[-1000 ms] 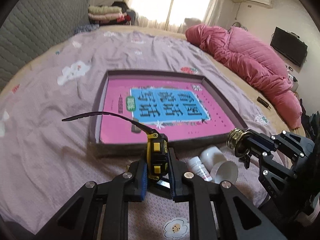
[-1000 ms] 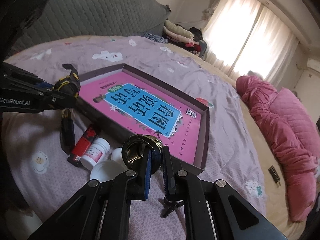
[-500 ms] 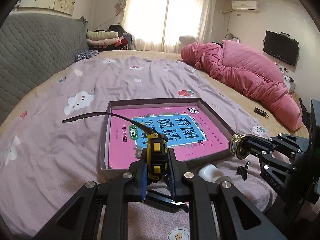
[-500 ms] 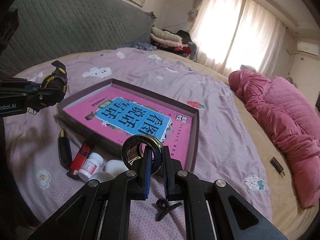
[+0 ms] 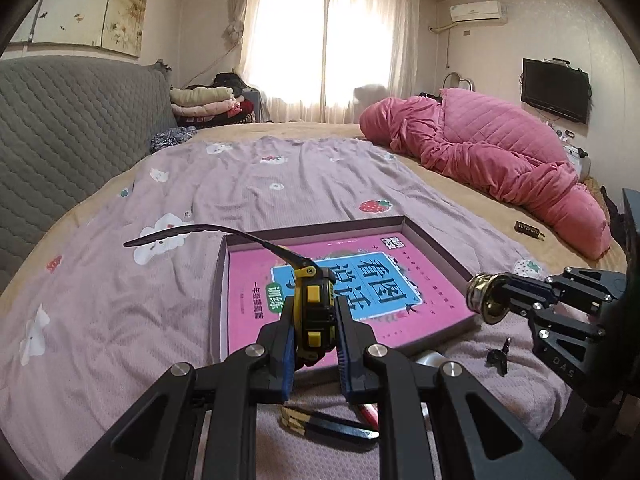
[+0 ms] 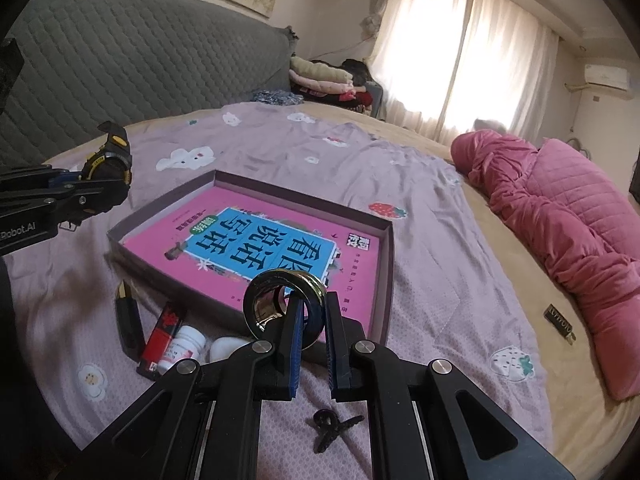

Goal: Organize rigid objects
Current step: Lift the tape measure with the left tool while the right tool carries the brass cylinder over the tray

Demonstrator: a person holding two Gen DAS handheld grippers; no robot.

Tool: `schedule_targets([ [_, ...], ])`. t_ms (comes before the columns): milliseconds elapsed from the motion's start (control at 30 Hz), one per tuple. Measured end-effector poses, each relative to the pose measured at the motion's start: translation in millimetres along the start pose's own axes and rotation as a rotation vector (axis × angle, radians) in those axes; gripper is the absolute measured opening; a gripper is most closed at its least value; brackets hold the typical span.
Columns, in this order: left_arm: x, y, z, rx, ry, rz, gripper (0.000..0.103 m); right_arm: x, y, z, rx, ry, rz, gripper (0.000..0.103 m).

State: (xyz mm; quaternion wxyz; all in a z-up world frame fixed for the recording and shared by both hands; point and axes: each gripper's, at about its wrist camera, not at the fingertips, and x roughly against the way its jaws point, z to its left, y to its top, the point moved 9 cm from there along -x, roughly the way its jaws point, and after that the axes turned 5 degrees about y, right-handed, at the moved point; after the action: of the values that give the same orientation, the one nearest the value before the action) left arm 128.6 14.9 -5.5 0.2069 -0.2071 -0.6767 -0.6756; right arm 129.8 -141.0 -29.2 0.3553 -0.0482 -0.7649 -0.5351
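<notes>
My left gripper point(image 5: 314, 320) is shut on a yellow-and-black tape measure point(image 5: 314, 304), whose black wrist strap curves up and to the left. It hangs above the near edge of a shallow box point(image 5: 436, 246) holding a pink book point(image 5: 352, 292). My right gripper point(image 6: 310, 312) is shut on a round brass-coloured metal ring point(image 6: 276, 300), held over the box's near right corner point(image 6: 386, 280). From the left wrist view the right gripper point(image 5: 490, 298) and ring point(image 5: 482, 298) appear at the right. The right wrist view has the left gripper point(image 6: 100, 184) with the tape measure point(image 6: 112, 160) at its left edge.
On the purple bedsheet near the box lie a black utility knife point(image 6: 128, 320), a red lighter point(image 6: 162, 334), a white pill bottle point(image 6: 182, 350), a white cup point(image 6: 226, 348) and a black hair clip point(image 6: 332, 428). A pink quilt point(image 6: 560, 224) lies right; a grey headboard point(image 6: 140, 76) stands behind.
Both grippers have risen with their objects and tilted up, so more of the room and window shows. The small items on the sheet have slid lower in both views.
</notes>
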Motion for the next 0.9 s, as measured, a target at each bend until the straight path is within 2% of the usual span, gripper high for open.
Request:
schedule_targets([
  [200,-19,4,4,-0.003,0.001,0.011,0.017,-3,4,-10,-0.027,-0.022,-0.003,0.01],
  [467,-41,5,-7,-0.088,0.026,-0.009,0.017,-12,2,-15,-0.043,-0.033,0.016,0.01],
  [900,-82,-24,-25,-0.177,-0.003,0.147,0.018,-25,3,-22,-0.06,-0.023,0.031,0.01],
])
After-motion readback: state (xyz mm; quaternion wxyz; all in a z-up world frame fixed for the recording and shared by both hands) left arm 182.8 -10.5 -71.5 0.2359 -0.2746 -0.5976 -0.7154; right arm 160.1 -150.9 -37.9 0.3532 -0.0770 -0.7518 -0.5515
